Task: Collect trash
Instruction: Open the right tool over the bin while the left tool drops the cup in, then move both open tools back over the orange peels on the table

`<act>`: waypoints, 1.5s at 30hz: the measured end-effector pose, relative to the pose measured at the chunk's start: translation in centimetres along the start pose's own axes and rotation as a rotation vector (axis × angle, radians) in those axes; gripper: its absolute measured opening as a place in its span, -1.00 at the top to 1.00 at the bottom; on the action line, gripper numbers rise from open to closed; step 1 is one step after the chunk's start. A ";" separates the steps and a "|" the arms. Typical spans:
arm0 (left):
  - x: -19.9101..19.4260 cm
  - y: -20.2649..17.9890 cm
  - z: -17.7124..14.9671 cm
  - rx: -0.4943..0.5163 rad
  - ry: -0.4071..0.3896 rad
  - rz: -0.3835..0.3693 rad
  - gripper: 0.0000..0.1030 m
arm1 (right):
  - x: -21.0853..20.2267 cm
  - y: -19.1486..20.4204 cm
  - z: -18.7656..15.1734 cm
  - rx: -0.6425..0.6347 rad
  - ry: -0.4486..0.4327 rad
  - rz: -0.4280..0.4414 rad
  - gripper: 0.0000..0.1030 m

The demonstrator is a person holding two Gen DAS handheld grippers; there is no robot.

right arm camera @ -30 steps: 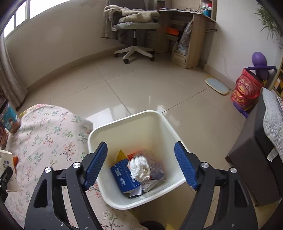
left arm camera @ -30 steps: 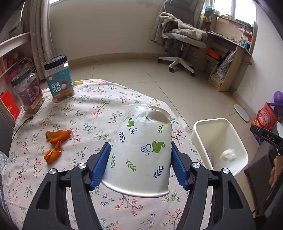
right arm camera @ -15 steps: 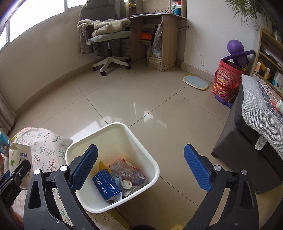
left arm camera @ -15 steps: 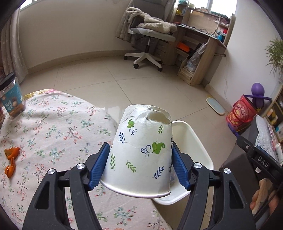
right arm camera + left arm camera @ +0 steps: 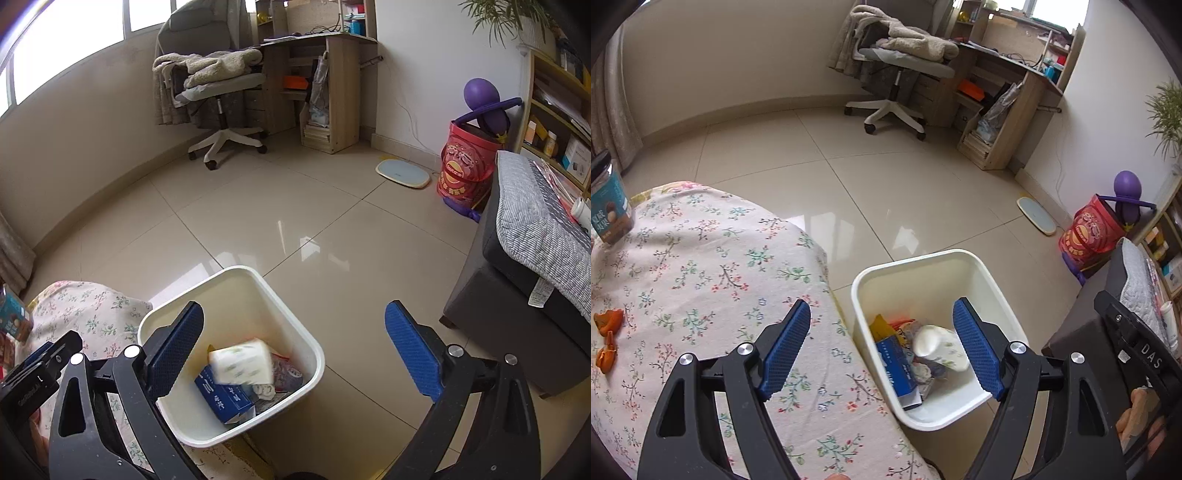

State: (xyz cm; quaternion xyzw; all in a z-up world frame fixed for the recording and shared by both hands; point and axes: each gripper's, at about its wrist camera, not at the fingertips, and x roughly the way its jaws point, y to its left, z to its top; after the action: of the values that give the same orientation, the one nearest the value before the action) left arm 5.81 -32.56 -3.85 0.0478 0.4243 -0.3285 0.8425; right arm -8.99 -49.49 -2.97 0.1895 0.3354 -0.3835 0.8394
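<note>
The left hand-held gripper point(image 5: 881, 345), which clamped a floral paper cup half a second ago, now stands with its jaws wide apart and nothing between them. The cup point(image 5: 940, 349) shows blurred at lower centre of the left wrist view, inside the white bin point(image 5: 923, 266), on or just above the rubbish already there; whether it has come to rest cannot be told. The right wrist view shows the same cup point(image 5: 240, 362) as a pale smear over a blue carton point(image 5: 223, 397) at lower centre.

The right hand-held gripper point(image 5: 293, 349) is likewise spread wide and carries nothing, as it did a second ago, hanging above the bin's point(image 5: 236, 271) right side and the tiled floor point(image 5: 295, 206).

The drop appears to settle one more piece of litter. Work seems to remain: at the left edge of the left wrist view, two clumps of orange peel point(image 5: 607, 332) lie on the flowered desk point(image 5: 701, 258), well apart from the bin.

By count: one bin, one cup, one blue carton, and a few crumpled wrappers beneath too tangled to number. Two peel clumps stay on the cloth. One snack jar point(image 5: 607, 206) stands at the upper left of the left wrist view, cut by the frame. Two grippers, neither holding anything.
</note>
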 end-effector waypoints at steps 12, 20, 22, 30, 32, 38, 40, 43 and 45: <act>-3.8 7.1 -1.0 0.017 -0.078 0.174 -0.51 | -1.2 9.3 -2.2 -0.204 -0.013 0.069 -0.86; -4.8 12.6 -2.4 -0.035 -0.060 0.247 -0.51 | -1.4 15.5 -4.1 -0.325 -0.004 0.107 -0.86; -4.9 14.2 -2.9 -0.057 -0.050 0.262 -0.51 | -1.4 16.8 -4.5 -0.346 0.005 0.115 -0.86; -4.3 21.4 -5.0 -0.146 0.050 0.384 -0.51 | -0.9 22.3 -6.8 -0.435 0.043 0.155 -0.86; -4.0 23.7 -5.7 -0.175 0.081 0.414 -0.51 | -0.7 23.4 -7.3 -0.454 0.055 0.170 -0.86; -2.5 29.6 -8.2 -0.234 0.187 0.472 -0.51 | -0.4 26.8 -9.0 -0.510 0.088 0.208 -0.86; -2.1 31.3 -8.8 -0.260 0.201 0.467 -0.51 | -0.2 27.8 -9.5 -0.523 0.102 0.217 -0.86; -1.6 33.0 -9.2 -0.272 0.219 0.443 -0.50 | 0.1 28.9 -10.1 -0.538 0.127 0.238 -0.86; -1.2 33.6 -9.2 -0.272 0.237 0.416 -0.31 | 0.3 29.7 -10.5 -0.550 0.139 0.254 -0.86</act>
State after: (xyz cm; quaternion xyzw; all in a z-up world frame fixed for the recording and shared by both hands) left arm 18.95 -2.47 -15.51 0.0585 0.5413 -0.0803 0.8349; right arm 9.66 -24.79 -8.71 0.0213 0.4570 -0.1566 0.8753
